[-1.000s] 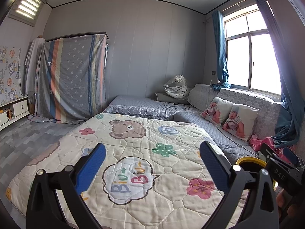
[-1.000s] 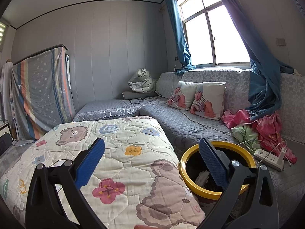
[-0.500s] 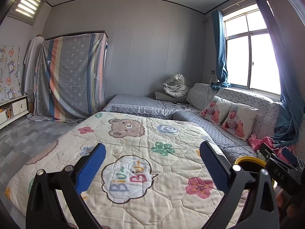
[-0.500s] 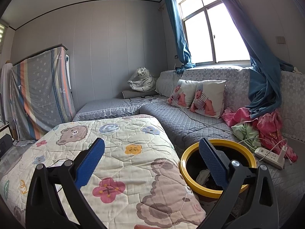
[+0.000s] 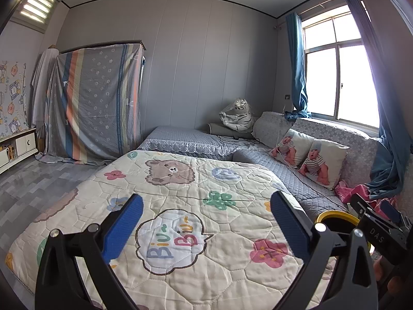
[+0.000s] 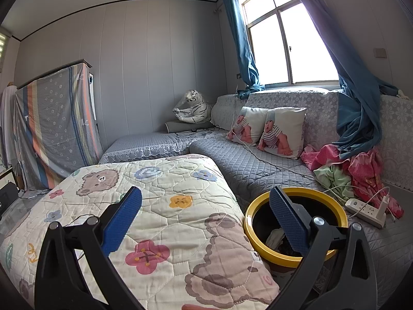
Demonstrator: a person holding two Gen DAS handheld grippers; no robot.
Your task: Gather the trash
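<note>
A round bin with a yellow rim (image 6: 260, 245) stands between the quilted bed and the grey sofa; crumpled white trash (image 6: 275, 236) lies inside it. Its rim also shows in the left wrist view (image 5: 335, 215). My right gripper (image 6: 206, 219) is open and empty, held above the bed's corner with its right finger in front of the bin. My left gripper (image 5: 206, 222) is open and empty above the cartoon quilt (image 5: 180, 206). The right gripper's body (image 5: 379, 230) shows at the right edge of the left wrist view.
A grey L-shaped sofa (image 6: 258, 165) carries two baby-print pillows (image 6: 281, 131), pink and green clothes (image 6: 348, 165) and a white power strip with cables (image 6: 366, 209). A plush tiger (image 6: 192, 108) sits in the corner. A sheet-covered wardrobe (image 5: 95, 100) stands left, beside grey floor (image 5: 33, 180).
Both views have shifted slightly, so that the room sits a little higher in frame. Both grippers stay open and empty.
</note>
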